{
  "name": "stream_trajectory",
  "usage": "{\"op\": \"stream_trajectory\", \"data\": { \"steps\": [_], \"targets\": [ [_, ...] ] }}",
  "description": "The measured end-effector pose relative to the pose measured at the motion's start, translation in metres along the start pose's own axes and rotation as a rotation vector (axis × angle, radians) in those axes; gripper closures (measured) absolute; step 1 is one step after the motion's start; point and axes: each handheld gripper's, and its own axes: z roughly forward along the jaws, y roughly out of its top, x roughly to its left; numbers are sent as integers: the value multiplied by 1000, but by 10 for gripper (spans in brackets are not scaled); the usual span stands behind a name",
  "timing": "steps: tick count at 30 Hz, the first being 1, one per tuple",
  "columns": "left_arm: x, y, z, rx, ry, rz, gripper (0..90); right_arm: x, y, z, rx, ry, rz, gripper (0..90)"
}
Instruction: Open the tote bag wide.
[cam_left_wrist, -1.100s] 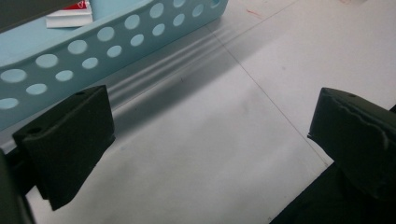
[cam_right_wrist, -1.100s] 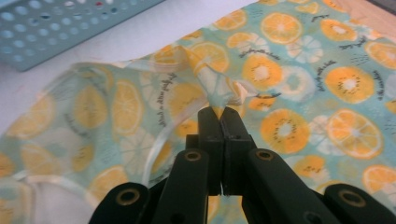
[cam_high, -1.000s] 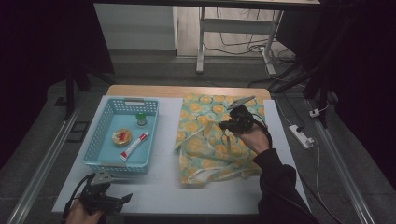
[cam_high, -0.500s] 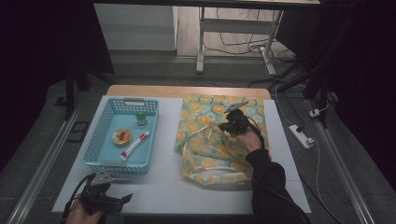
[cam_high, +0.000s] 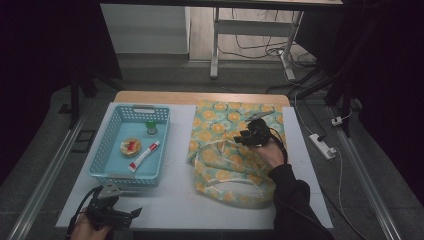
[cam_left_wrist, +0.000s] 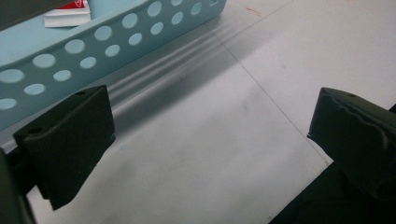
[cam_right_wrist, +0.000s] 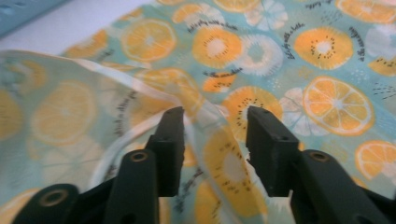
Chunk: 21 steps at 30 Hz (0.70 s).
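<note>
A cloth (cam_high: 225, 150) printed with orange slices lies on the right half of the white table, its near part folded over on itself. My right gripper (cam_high: 246, 140) hangs low over the fold. Its jaws have just been opening and now stand apart. A raised ridge of the cloth (cam_right_wrist: 224, 154) runs between the right gripper (cam_right_wrist: 215, 126) jaws, and the pads do not press on it. My left gripper (cam_high: 131, 214) rests at the table's near left corner. In its own view the left gripper (cam_left_wrist: 210, 126) is wide open over bare tabletop, beside the blue basket (cam_left_wrist: 93, 46).
The blue perforated basket (cam_high: 112, 172) on the left holds a small green-capped bottle (cam_high: 151, 128), a round yellow item (cam_high: 130, 147) and a red-and-white tube (cam_high: 144, 155). A white power strip (cam_high: 322, 145) lies on the floor to the right of the table.
My right gripper has sunk a little and shifted left onto the cloth, and its jaws have parted. The lifted cloth has settled into a fold. My left gripper has kept still.
</note>
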Motion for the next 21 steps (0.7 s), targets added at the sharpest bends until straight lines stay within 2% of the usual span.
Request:
{"op": "stream_trajectory", "data": {
  "steps": [5, 11, 14, 17, 21],
  "targets": [
    [0, 0, 0, 2, 1, -1, 3, 14, -8, -20, -15, -1, -24, 430],
    [0, 1, 1, 6, 1, -4, 3, 33, -21, -34, -11, 60, -21, 300],
    [0, 1, 1, 8, 1, -3, 3, 45, -28, -35, -3, 81, -27, 215],
    [0, 1, 1, 8, 1, -1, 3, 56, -36, -31, 30, 100, -31, 127],
    [0, 1, 1, 8, 0, 0, 3, 65, -49, -23, 95, 83, -57, 53]
  ]
}}
